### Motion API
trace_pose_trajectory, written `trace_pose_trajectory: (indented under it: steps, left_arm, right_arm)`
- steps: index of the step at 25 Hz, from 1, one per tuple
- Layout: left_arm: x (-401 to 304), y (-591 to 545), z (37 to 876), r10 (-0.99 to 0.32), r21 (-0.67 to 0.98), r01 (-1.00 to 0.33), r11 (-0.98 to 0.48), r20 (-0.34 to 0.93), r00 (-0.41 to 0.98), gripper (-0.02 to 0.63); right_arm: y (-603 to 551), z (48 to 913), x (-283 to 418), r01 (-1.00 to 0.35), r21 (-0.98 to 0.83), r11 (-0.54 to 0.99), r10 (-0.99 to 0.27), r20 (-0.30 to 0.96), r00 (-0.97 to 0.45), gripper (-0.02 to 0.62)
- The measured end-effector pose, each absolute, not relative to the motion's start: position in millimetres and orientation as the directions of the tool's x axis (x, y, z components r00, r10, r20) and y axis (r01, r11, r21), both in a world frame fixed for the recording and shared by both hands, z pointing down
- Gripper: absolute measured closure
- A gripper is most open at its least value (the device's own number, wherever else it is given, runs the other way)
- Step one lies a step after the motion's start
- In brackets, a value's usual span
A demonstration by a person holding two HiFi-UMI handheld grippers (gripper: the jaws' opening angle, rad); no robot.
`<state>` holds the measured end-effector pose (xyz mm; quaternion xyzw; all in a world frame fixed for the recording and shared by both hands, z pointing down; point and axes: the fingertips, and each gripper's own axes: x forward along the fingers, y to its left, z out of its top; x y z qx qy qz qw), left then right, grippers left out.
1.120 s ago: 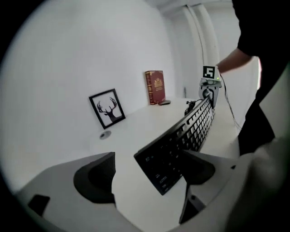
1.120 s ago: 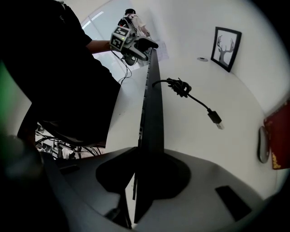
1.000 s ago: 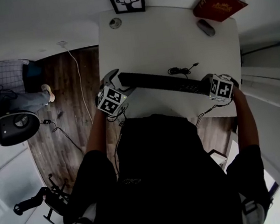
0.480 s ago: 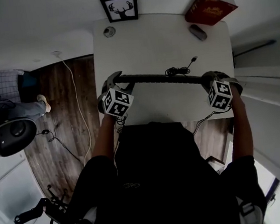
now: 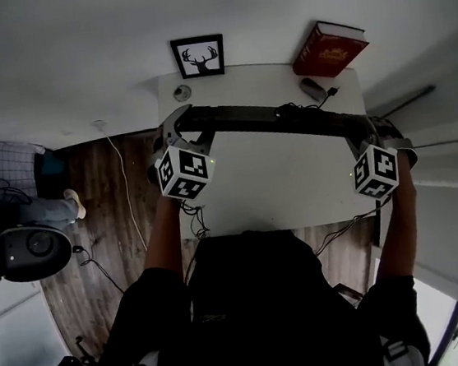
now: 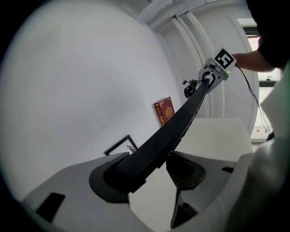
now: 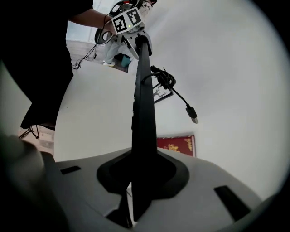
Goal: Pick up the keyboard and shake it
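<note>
Lifted keyboard clear of desk since earlier, clamping left end in left gripper, right end in right gripper, jaws just closed tighter.

Keyboard: black, slim, long. Held in the air, clamped at its 2 ends, near level. Bundled cable attached; USB plug dangles free.
</note>
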<state>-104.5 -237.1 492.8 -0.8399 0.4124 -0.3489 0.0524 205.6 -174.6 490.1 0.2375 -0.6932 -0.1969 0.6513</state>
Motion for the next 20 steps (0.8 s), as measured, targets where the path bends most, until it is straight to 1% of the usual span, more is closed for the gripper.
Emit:
trace_pose_trajectory:
  steps: [6,10,12,14,20]
  left_arm:
    - [-96.4,-250.7,370.1,-0.754,-0.444,-0.614,-0.653,0.461,0.468,0.359]
    - [-95.8,-236.9,308.4,-0.814,-0.494,-0.647,-0.581,0.369,0.449,0.371]
    - [-95.6,-228.6,295.3,-0.842,-0.531,-0.654,-0.540,0.323,0.432,0.374]
    - [-91.2,-227.9,289.9,-0.852,-0.554,-0.649,-0.521,0.290,0.436,0.374]
    - [-78.2,-231.6,311.1,-0.793,-0.542,-0.588,-0.600,0.308,0.526,0.380]
  right_arm:
    - [-173.9,359.7,208.3,-0.074,0.681,0.729,-0.680,0.732,0.035,0.512]
    - [-164.7,286.8,210.7,-0.048,0.806,0.590,-0.799,0.592,0.104,0.512]
    - [-153.6,275.3,212.4,-0.049,0.848,0.528,-0.838,0.530,0.130,0.512]
    - [-147.1,272.5,217.3,-0.056,0.865,0.498,-0.851,0.501,0.157,0.512]
    - [-118.1,283.7,218.3,-0.104,0.858,0.503,-0.816,0.511,0.270,0.512]
